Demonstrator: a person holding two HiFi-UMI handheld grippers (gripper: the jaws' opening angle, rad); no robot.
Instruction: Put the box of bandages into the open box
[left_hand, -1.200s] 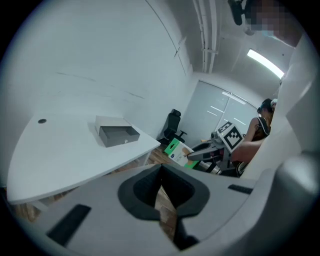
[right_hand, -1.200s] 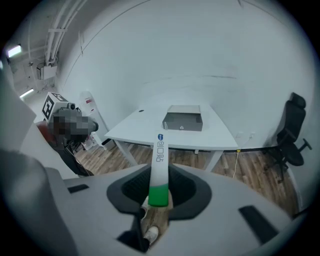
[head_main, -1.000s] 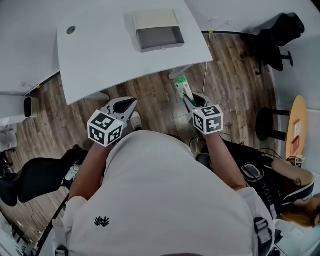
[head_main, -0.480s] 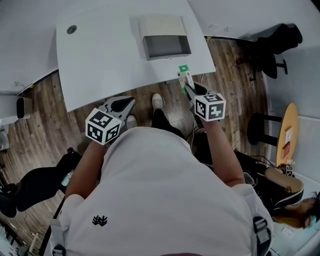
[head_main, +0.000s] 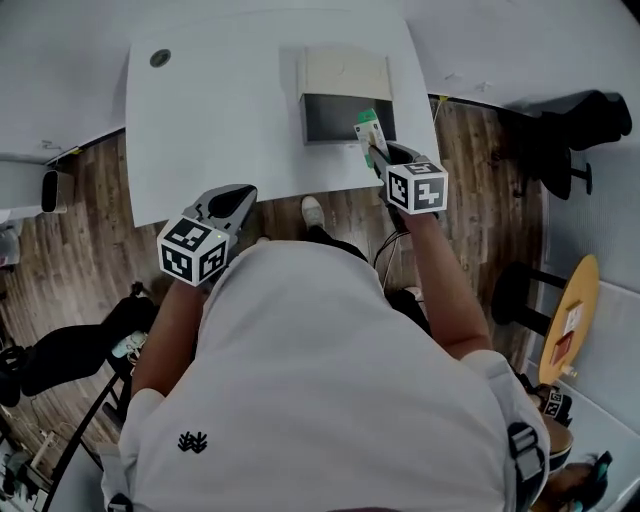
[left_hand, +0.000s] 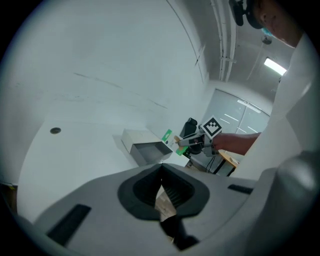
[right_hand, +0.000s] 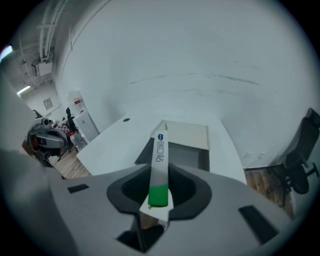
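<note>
1. Table (head_main: 220, 110): white, flat top, curved near edge. It carries item 2 toward its far right part. A small dark round fitting sits at the far left.
2. Open box (head_main: 330, 118): grey card, shallow, pale lid flap folded back on the far side. The cavity is dark and looks empty.
3. L gripper (head_main: 238, 198): grey shell w/ marker cube, off the table's near edge over wood floor. Jaws together, nothing btwn them. Idle.
4. R gripper (head_main: 378, 158): same make, held over the table's near right edge and aimed at item 2. Jaws clamped on item 5.
5. Box of bandages (right_hand: 160, 165): slim white carton w/ green end. Edge-on in the R jaws, green end in the grip and white end pointing fwd. It is airborne at the near right corner of item 2's cavity, not yet inside.

Step (est.): carry is nearly done and placing is about to start.
Next move needs: R gripper a little fwd and left to centre the carton over the cavity, then down past the rim. Open the jaws only once the carton is low inside, or it may tip out over the near wall.
</note>
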